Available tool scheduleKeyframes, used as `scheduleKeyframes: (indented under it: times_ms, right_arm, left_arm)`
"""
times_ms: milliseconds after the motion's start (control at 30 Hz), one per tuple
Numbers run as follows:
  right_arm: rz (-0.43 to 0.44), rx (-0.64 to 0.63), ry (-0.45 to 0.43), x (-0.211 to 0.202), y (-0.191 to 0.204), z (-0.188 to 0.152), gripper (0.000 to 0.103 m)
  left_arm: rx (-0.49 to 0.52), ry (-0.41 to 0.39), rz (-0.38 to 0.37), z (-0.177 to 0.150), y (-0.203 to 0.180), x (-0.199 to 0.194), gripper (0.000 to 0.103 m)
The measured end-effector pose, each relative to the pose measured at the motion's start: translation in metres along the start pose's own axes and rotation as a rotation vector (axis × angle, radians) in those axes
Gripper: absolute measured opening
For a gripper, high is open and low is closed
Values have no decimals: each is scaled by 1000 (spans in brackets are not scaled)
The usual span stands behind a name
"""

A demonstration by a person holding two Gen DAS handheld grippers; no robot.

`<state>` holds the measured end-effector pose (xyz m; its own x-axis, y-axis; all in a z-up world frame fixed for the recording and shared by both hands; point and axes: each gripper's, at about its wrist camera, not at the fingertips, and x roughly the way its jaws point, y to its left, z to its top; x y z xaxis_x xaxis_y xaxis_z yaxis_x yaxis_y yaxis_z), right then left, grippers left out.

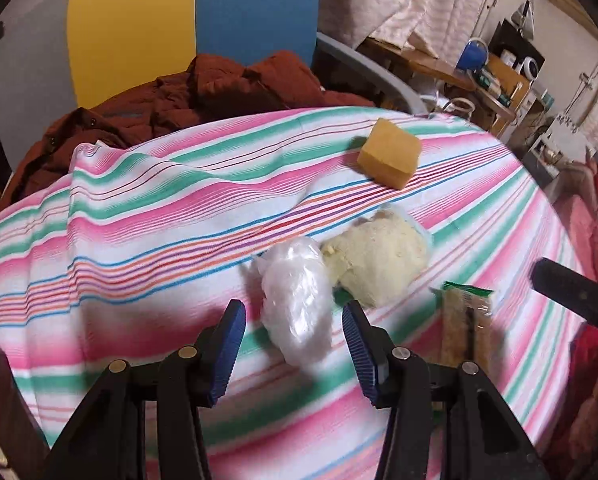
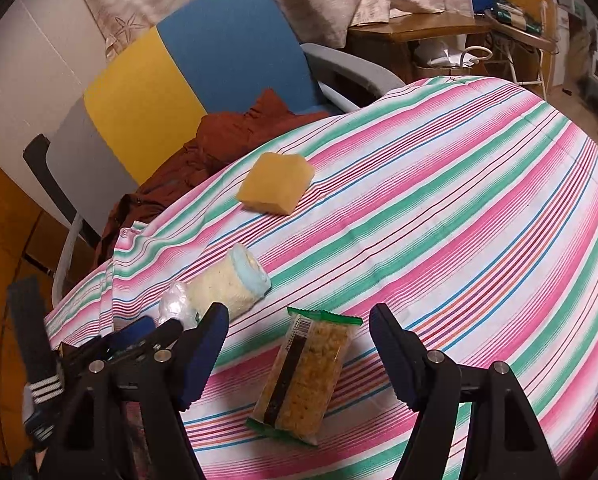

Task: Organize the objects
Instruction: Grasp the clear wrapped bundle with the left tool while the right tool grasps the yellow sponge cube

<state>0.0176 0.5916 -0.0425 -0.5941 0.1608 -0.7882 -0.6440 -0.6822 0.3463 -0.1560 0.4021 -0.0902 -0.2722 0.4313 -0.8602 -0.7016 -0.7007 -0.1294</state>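
My left gripper (image 1: 294,312) has fingers apart around the clear plastic bag (image 1: 295,300). Right gripper (image 2: 299,320) fingers apart over the snack bar (image 2: 303,380), right of the bag; sponge (image 2: 275,184) lies beyond.

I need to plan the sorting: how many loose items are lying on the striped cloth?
4: a yellow sponge farthest back, a rolled towel left of centre, a crumpled clear plastic bag touching it, and a snack packet nearest. Cloth folds could hide more.
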Motion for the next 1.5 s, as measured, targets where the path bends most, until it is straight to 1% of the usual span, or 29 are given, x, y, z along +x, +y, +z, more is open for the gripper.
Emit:
scheduleKeyframes:
  times_ms: [133, 167, 200, 267, 333, 433, 533, 667, 733, 800, 967, 1033, 1067, 1200, 1233, 1267, 1300, 1333, 1400, 1500]
  right_arm:
    - [-10, -11, 10, 4, 2, 0, 73]
    - [-13, -11, 11, 4, 1, 0, 73]
    - [-16, -10, 14, 5, 0, 0, 73]
    - [-19, -6, 20, 7, -1, 0, 73]
    - [-19, -5, 28, 9, -1, 0, 73]
    - [-16, 0, 51, 14, -2, -1, 73]
    - [14, 28, 72, 17, -3, 4, 73]
    - [21, 29, 94, 29, 6, 27, 74]
    - [11, 30, 98, 38, 12, 39, 79]
    - [2, 49, 98, 53, 18, 56, 83]
    - [-25, 111, 122, 94, 29, 91, 84]
    - [-54, 108, 133, 108, 36, 102, 85]
    - [-83, 107, 131, 117, 40, 107, 85]
    - [-127, 137, 165, 142, 42, 118, 85]
    - [-138, 136, 170, 146, 42, 119, 82]
    - [-159, 123, 179, 151, 42, 120, 75]
    - [-174, 102, 190, 155, 42, 120, 57]
    - [-172, 85, 194, 157, 43, 119, 57]
    - [-169, 39, 170, 149, 45, 116, 54]
    - [-151, -12, 124, 122, 46, 107, 54]
  left_arm:
    - [1, 13, 0, 8, 3, 15, 50]
    - [3, 16, -5, 9, 4, 18, 46]
    - [6, 22, -8, 9, 5, 20, 37]
    - [9, 11, -17, 6, 6, 19, 35]
    - [8, 4, -12, 1, 8, 15, 34]
    - [-29, 2, 0, -11, 13, 6, 34]
    - [-59, -7, 15, -27, 18, -1, 34]
    - [-88, 1, 12, -36, 23, -5, 34]
    - [-100, -3, 8, -38, 25, -7, 34]
    - [-113, -6, 4, -39, 26, -7, 34]
    - [-118, -13, -3, -41, 27, -7, 34]
    - [-124, -13, -6, -41, 28, -7, 34]
    - [-125, -15, -7, -41, 28, -7, 34]
    - [-128, -21, -10, -40, 28, -4, 34]
    - [-126, -23, -8, -40, 27, -4, 34]
    - [-124, -24, -6, -41, 26, -4, 34]
    - [-121, -25, -3, -41, 26, -4, 34]
    - [-119, -25, -2, -41, 26, -4, 34]
    - [-118, -28, -2, -41, 25, -4, 34]
    - [-109, -35, 6, -41, 25, -3, 34]
